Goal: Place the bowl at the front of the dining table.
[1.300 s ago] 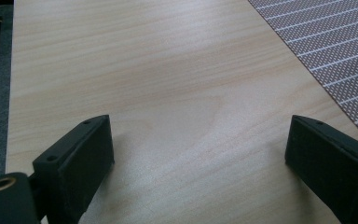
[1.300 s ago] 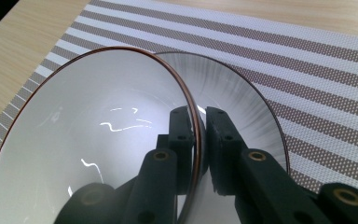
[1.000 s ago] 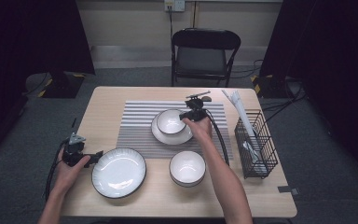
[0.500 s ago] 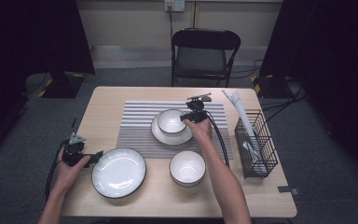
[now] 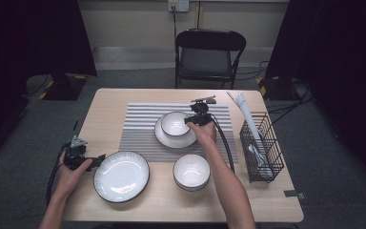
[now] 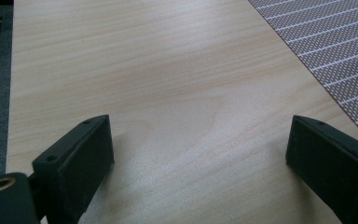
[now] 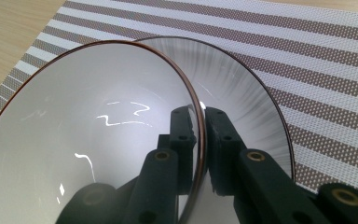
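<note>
The right tongs [image 7: 200, 135] pinch the rim of the bowl [image 5: 175, 123] — on a plate [image 5: 190, 140] at the striped placemat's [image 5: 143, 129] 3 o'clock; the left tongs [image 6: 200, 154] spread over bare table [image 6: 168, 70].

The right forearm [image 5: 224, 176] runs from the bottom centre of the high view up to mid-frame, where the right gripper [image 5: 196, 119] has its jaws pinched nearly together. At lower left, the left hand [image 5: 71, 167] holds the left gripper [image 5: 97, 157], jaws spread wide.
</note>
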A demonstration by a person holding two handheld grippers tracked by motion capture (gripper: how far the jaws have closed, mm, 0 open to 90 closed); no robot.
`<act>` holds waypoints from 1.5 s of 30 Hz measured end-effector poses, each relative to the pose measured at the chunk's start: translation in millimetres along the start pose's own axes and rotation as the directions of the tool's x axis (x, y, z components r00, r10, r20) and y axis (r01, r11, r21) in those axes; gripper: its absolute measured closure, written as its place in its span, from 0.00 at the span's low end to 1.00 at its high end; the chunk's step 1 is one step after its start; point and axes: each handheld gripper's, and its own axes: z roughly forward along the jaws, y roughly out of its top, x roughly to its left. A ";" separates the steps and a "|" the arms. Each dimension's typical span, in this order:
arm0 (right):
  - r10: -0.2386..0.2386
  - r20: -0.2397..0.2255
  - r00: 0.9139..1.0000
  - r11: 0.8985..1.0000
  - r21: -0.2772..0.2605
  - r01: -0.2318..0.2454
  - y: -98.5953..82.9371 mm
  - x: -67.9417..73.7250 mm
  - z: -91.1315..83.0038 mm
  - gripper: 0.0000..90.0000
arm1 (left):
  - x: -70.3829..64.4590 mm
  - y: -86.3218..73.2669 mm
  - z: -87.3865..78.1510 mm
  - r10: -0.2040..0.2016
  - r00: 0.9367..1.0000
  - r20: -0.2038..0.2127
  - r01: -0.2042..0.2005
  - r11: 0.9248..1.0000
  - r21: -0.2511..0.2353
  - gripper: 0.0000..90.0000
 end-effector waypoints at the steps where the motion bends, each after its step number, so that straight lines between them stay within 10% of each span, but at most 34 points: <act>1: -0.004 0.001 1.000 1.000 0.000 0.004 0.1 0.1 0.1 0.92 | 0.0 0.0 0.0 0.000 1.000 0.000 0.000 1.000 0.000 0.08; 45: 0.000 -0.018 1.000 1.000 -0.027 -0.001 -0.9 -1.2 -9.1 0.75 | 0.1 0.0 0.0 0.001 1.000 0.001 -0.001 1.000 0.000 0.08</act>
